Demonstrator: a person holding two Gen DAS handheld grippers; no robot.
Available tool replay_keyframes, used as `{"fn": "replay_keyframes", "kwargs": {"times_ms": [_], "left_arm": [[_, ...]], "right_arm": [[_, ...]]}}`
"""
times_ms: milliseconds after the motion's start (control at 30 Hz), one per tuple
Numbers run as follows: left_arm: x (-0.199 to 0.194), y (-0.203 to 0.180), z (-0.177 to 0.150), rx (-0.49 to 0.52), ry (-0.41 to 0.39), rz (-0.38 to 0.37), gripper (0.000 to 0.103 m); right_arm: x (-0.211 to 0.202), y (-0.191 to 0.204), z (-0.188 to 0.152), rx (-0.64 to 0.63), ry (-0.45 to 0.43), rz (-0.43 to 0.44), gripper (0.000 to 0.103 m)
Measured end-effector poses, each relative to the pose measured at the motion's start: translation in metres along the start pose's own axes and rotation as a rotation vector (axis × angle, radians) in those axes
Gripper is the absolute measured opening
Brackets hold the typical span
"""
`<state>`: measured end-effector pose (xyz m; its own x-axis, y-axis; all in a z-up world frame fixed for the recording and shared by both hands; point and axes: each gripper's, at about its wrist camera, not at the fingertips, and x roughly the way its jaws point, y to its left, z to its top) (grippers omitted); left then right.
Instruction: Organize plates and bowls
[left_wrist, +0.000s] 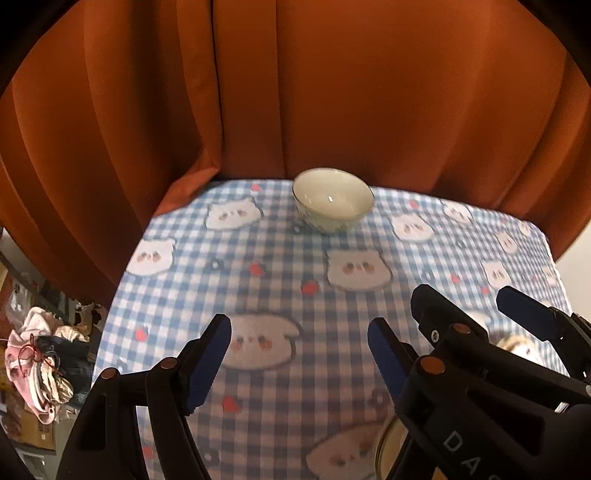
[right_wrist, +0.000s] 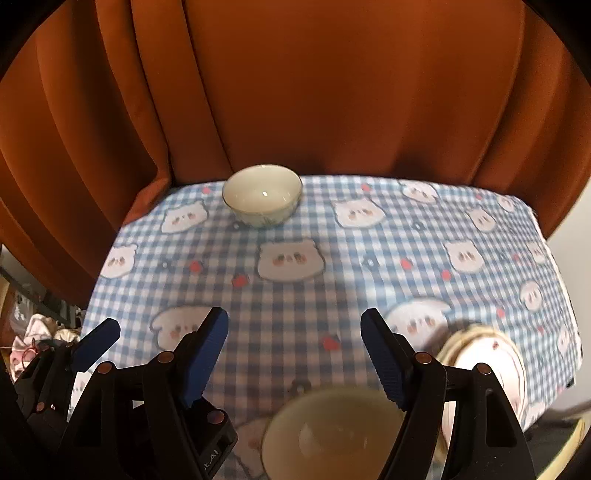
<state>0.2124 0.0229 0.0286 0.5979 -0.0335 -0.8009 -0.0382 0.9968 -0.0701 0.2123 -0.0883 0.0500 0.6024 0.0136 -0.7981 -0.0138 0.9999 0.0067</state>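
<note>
At the cloth's (left_wrist: 280, 288) far edge sits a bowl (left_wrist: 332, 201), likely ceramic, slick, breakable; best pinched at its rim. Both grippers, left (left_wrist: 299, 354) and right (right_wrist: 293, 354), gape empty.

right gripper (right_wrist: 293, 356): black frame, blue ribbed pads, jaws spread wide with nothing between them
near bowl (right_wrist: 332, 432): cream ceramic, blurred, just below the fingertips
far bowl (right_wrist: 263, 194): small white ceramic, well ahead, slightly left
plates (right_wrist: 487, 369): pale stack, tilted, beside the right finger
cloth (right_wrist: 332, 280): blue gingham with white cartoon faces
left gripper (right_wrist: 94, 343): alongside, at left
</note>
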Motion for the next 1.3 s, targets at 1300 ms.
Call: {"fn": "replay_keyframes", "kwargs": {"times_ms": [1300], "left_arm": [[0.194, -0.012, 0.126, -0.115, 0.007, 0.246, 0.048]], "right_arm": [[0.218, -0.016, 0.152, -0.053, 0.034, 0.139, 0.049]]}}
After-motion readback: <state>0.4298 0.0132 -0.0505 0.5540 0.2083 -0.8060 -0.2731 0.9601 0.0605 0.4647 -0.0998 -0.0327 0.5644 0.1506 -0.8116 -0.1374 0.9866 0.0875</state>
